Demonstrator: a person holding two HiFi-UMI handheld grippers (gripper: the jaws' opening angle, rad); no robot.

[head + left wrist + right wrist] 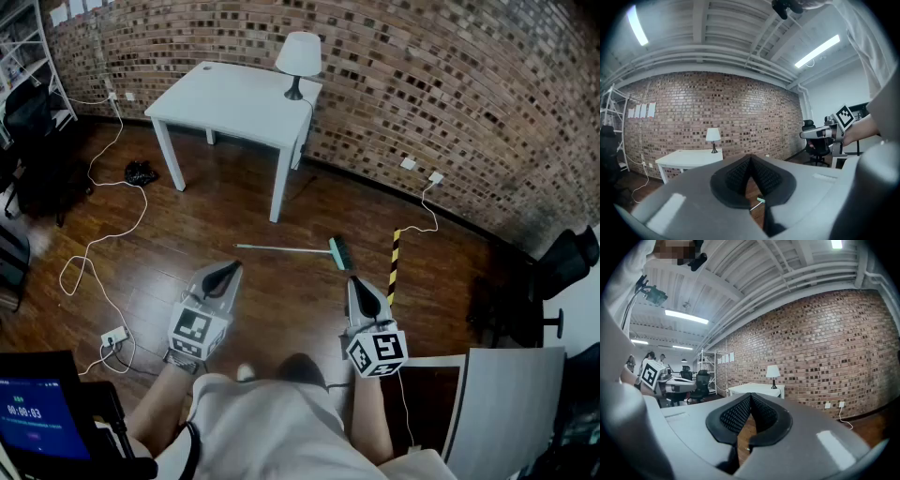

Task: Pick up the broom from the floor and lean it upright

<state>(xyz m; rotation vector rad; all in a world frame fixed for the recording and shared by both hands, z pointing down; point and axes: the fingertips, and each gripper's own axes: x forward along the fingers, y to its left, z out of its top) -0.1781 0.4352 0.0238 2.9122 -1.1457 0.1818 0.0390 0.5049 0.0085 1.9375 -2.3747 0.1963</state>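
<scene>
The broom (291,249) lies flat on the wooden floor in the head view, thin pale handle running left, teal head (339,253) at the right end. My left gripper (228,272) is held level nearer me, left of the broom, jaws shut with nothing between them. My right gripper (356,285) hovers just this side of the broom head, also shut and empty. In the left gripper view the broom (756,202) shows as a sliver below the closed left gripper (750,160). In the right gripper view only floor shows under the shut right gripper (751,397).
A white table (234,105) with a white lamp (298,56) stands against the brick wall (450,103). White cables (94,244) trail over the floor at left to a power strip (114,337). A yellow-black striped strip (394,264) lies right of the broom. Office chairs (553,272) stand at right.
</scene>
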